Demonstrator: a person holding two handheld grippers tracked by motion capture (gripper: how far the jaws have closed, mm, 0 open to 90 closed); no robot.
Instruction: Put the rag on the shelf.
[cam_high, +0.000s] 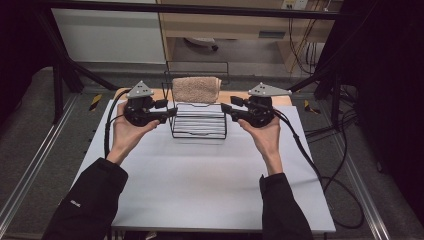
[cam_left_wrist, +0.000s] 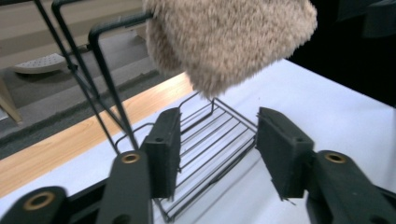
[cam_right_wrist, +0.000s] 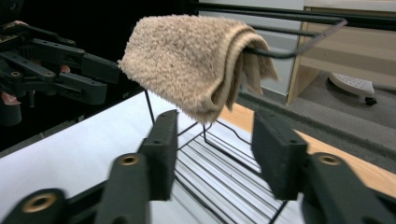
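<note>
A beige towel (cam_high: 196, 89) is hanging folded over the wire rack (cam_high: 199, 125), between and beyond both grippers, left (cam_high: 170, 111) and right (cam_high: 226, 108), whose fingers are gaping apart, empty.

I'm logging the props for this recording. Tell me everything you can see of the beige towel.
The towel is beige, fluffy terry cloth, folded into layers and draped over the top rail of a black wire rack, hanging down on both sides. It hangs above the rack's flat wire shelf, at the far middle of the white table. Only the rail touches it. The left gripper and right gripper flank the rack, fingers open, apart from the towel.
</note>
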